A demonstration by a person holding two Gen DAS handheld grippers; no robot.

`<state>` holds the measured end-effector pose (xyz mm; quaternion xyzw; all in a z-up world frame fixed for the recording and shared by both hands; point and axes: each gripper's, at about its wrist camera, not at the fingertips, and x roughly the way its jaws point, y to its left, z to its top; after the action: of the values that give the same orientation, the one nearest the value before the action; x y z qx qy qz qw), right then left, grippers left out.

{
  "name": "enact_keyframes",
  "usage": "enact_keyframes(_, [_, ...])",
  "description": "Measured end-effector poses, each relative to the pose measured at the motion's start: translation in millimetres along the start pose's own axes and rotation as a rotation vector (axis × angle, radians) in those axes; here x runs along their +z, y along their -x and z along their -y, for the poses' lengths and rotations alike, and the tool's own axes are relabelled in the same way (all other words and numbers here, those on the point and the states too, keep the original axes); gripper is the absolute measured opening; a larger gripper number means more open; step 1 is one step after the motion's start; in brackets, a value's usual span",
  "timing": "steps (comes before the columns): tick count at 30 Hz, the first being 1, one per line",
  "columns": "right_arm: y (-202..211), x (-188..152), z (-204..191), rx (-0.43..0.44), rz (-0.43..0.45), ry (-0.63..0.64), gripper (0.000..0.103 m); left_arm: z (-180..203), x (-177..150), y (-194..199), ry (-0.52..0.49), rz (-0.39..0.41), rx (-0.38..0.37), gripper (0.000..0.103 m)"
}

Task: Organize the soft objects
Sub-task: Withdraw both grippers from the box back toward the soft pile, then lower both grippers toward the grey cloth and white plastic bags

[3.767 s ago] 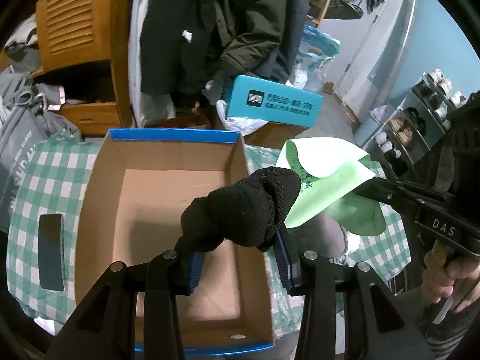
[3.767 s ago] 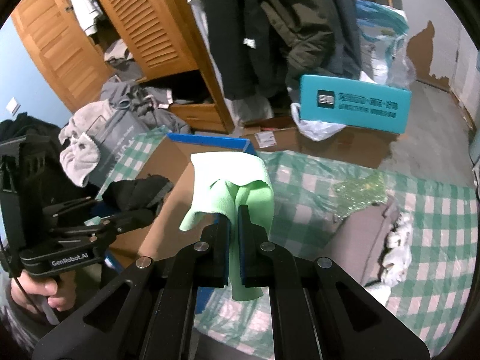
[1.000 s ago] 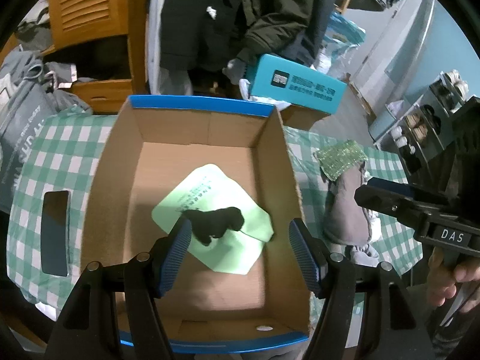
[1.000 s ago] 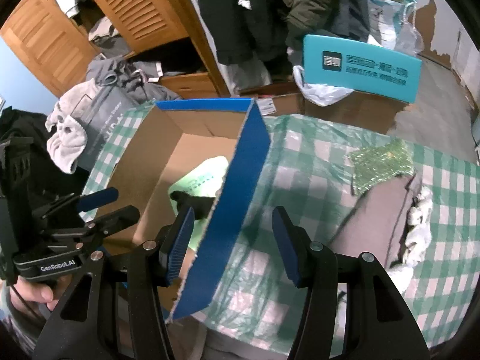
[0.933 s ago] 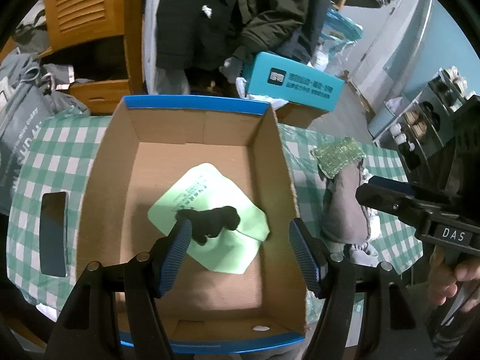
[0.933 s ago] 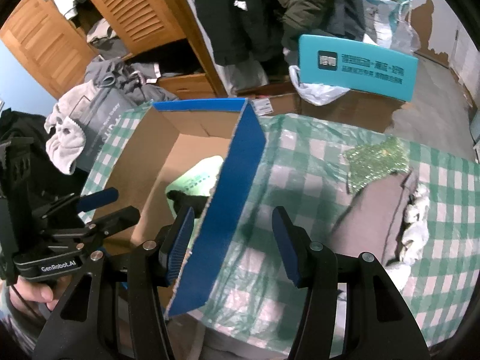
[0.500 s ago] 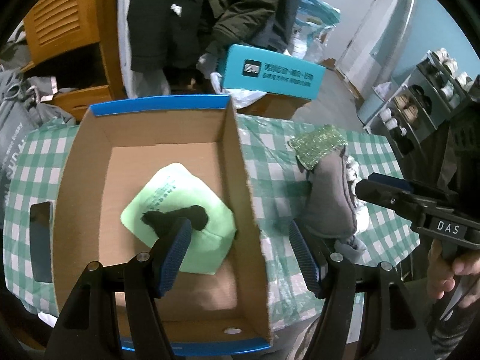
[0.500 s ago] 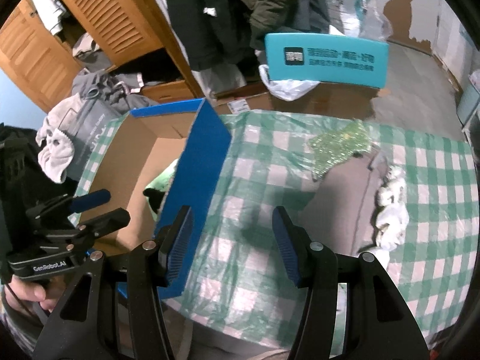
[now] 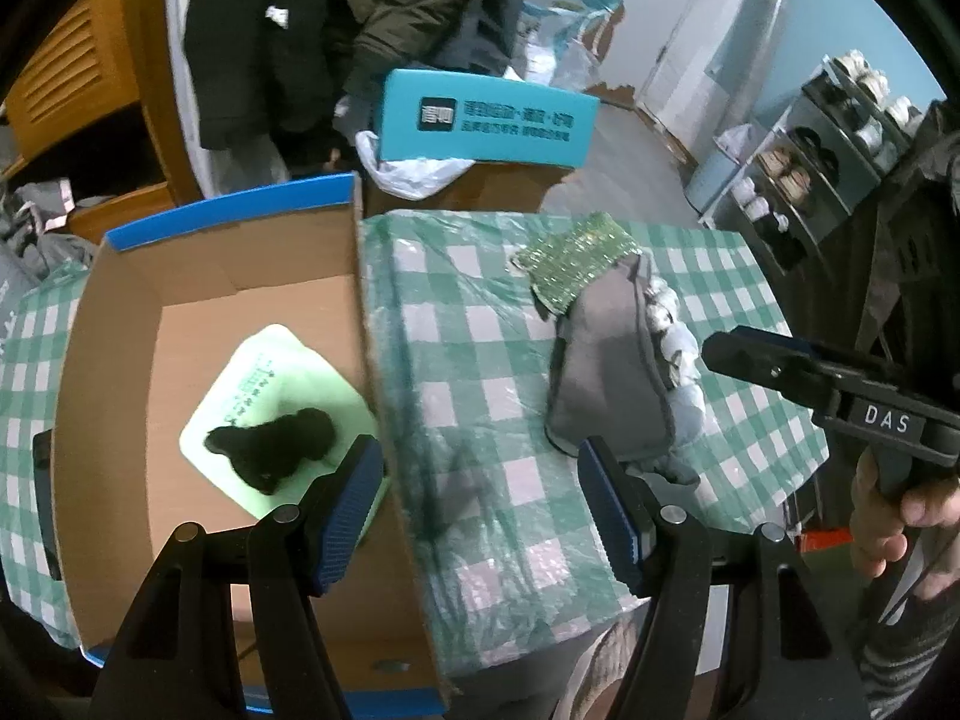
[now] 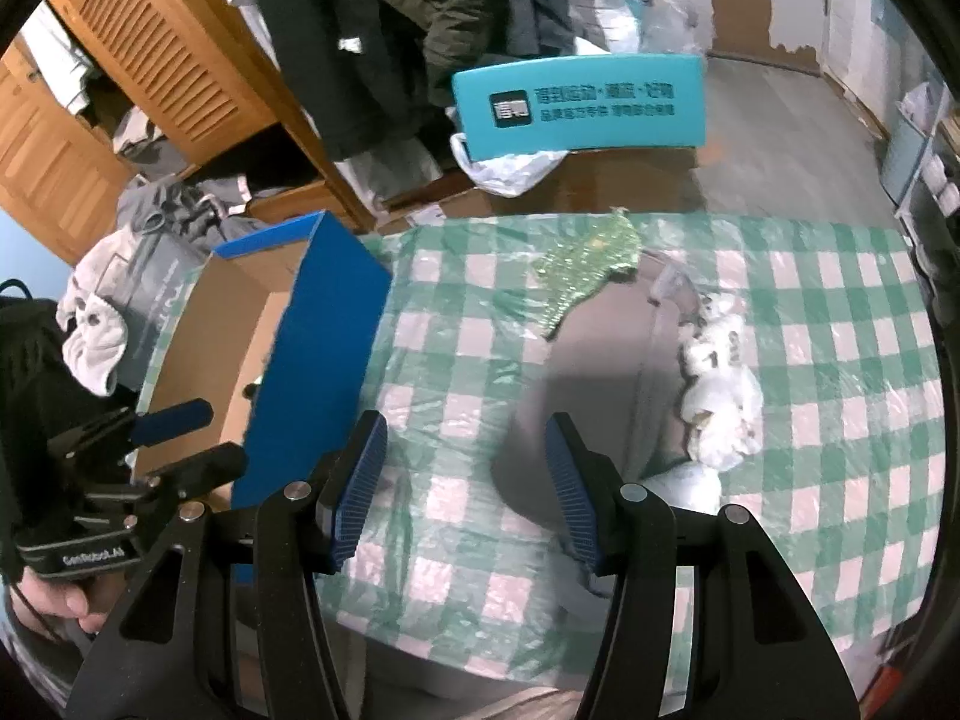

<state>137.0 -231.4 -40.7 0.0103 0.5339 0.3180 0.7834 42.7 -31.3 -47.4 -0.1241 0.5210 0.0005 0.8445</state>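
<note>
The cardboard box [image 9: 126, 300] with blue rims holds a light green cloth [image 9: 270, 378] with a black sock bundle [image 9: 270, 444] on top of it. On the checked tablecloth [image 9: 456, 360] lie a grey cloth [image 9: 606, 372], a glittery green cloth [image 9: 570, 264] and a white fluffy piece [image 9: 672, 336]. My left gripper [image 9: 480, 504] is open and empty above the box's right wall. My right gripper [image 10: 462, 480] is open and empty over the tablecloth, with the grey cloth [image 10: 606, 354] just beyond its right finger. The white piece [image 10: 720, 396] lies to its right.
A teal box [image 9: 486, 120] stands on a brown carton behind the table. Dark coats hang beside a wooden louvred wardrobe [image 10: 156, 60]. Grey clothes [image 10: 96, 324] are heaped at the left. A shoe rack [image 9: 822, 150] stands at the right. A black phone [image 9: 42, 480] lies left of the box.
Both grippers have moved to the right, from over the box toward the cloths on the tablecloth. The green cloth and black sock stay in the box.
</note>
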Motion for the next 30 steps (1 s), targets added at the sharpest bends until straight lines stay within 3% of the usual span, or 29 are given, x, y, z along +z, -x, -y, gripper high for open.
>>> enact_keyframes(10, [1,-9,24,-0.017,-0.011,-0.041,0.055,29,0,-16,-0.042,-0.038,-0.022,0.072])
enact_keyframes(30, [-19,-26,75,-0.097,-0.075,-0.127,0.055,52,-3,-62,-0.058,-0.126,-0.034,0.073])
